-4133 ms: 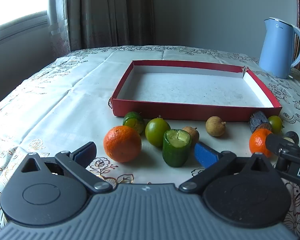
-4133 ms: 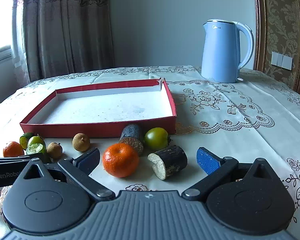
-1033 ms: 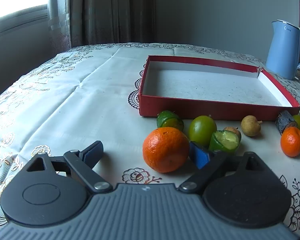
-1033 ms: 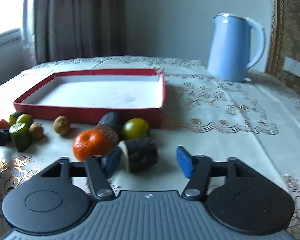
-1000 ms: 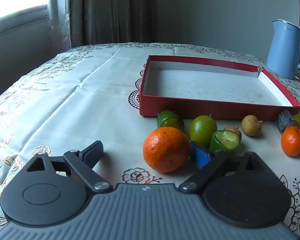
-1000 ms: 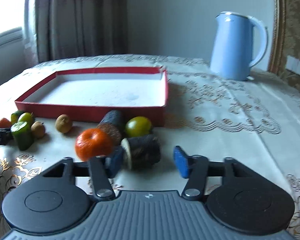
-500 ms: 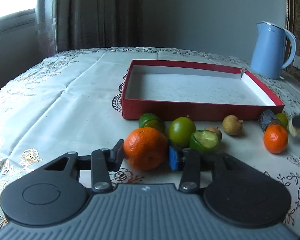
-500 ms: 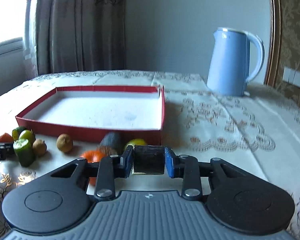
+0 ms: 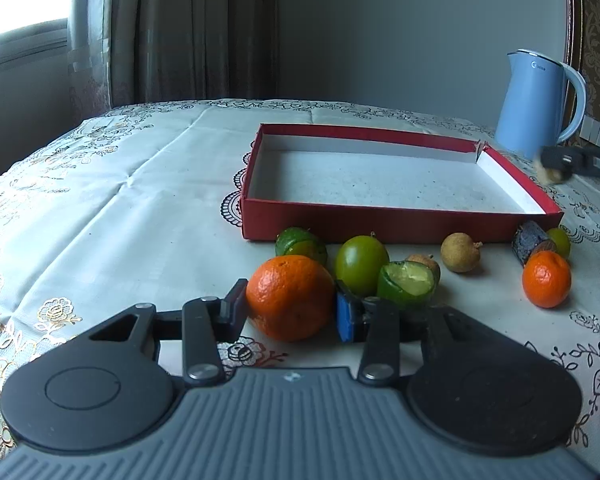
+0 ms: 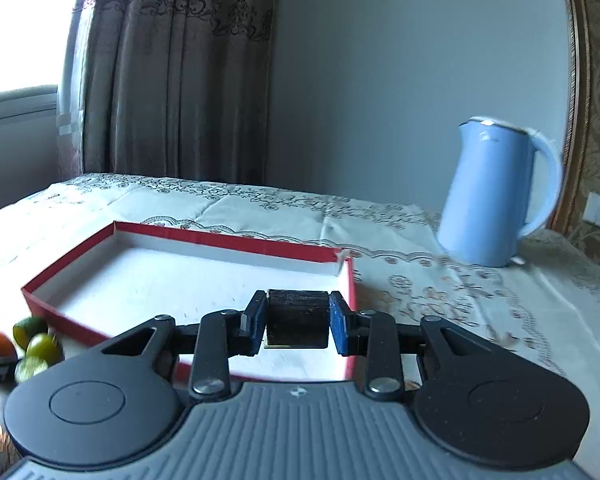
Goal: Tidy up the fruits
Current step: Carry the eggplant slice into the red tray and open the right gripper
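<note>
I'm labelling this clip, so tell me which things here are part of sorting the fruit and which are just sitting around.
Part of the job:
- left gripper, shut on big orange
- right gripper, holding dark chunk
- red box
- small orange
- green fruits
- brown fruits

Just lying about:
- kettle
- tablecloth
- curtain

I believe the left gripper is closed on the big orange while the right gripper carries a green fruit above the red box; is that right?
Not quite. The right gripper carries a dark cut chunk, not a green fruit, as the right wrist view shows. The rest holds: the left gripper is closed on the big orange, and the chunk is above the red box.
</note>
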